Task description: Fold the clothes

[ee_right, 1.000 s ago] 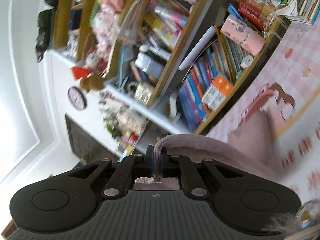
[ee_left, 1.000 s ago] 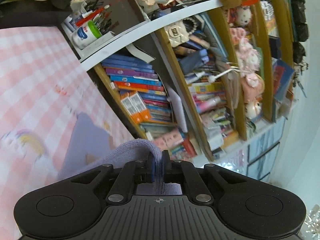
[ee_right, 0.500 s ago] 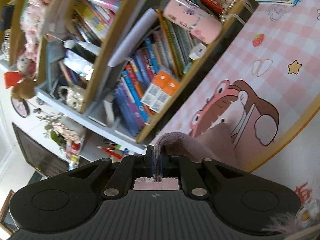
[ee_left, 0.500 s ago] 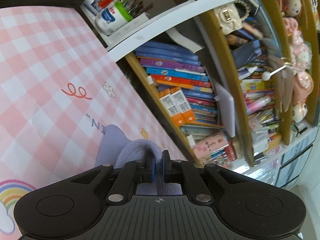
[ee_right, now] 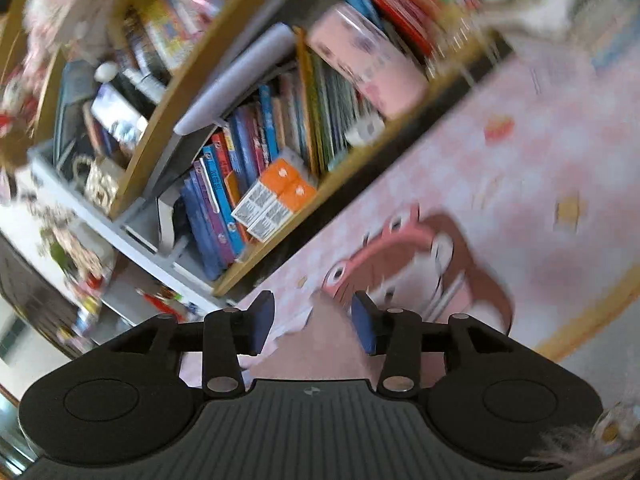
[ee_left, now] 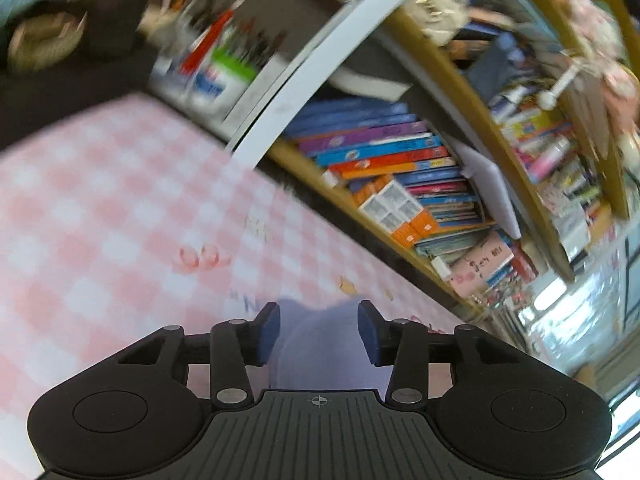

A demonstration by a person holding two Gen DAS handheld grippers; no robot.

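Clothes here means one soft knit garment (ee_left: pixel 320 344), pale lilac in the left wrist view and dusty pink (ee_right: pixel 320 340) in the right wrist view (the lighting differs between the two cameras). It lies on a pink-and-white checked cloth (ee_left: pixel 100 208) printed with small cartoon motifs, near the foot of a crowded bookshelf (ee_left: pixel 400 168).

The left gripper (ee_left: pixel 319 330) points toward the bookshelf, angled slightly down. Its jaws are opening; the blue pads (ee_left: pixel 267 334) stand apart, and the lilac fabric sits in the gap between them, not pressed by either pad.

The right gripper (ee_right: pixel 313 324) also faces the bookshelf (ee_right: pixel 248 184). Its jaws are opening too, with the pink fabric rising to a soft point between the blue pads (ee_right: pixel 262 322), apparently free of both.

Beside the garment, on the side away from the bookshelf, the cloth (ee_right: pixel 560 168) shows a large pink cartoon creature (ee_right: pixel 400 264) with round eyes.

On the bookshelf, a row of blue, purple and orange book spines (ee_left: pixel 380 152) leans together, with two small orange-and-white boxes (ee_left: pixel 400 212) in front of them. A cup of pens (ee_left: pixel 224 68) stands at the end of the bookshelf. Both views are blurred.
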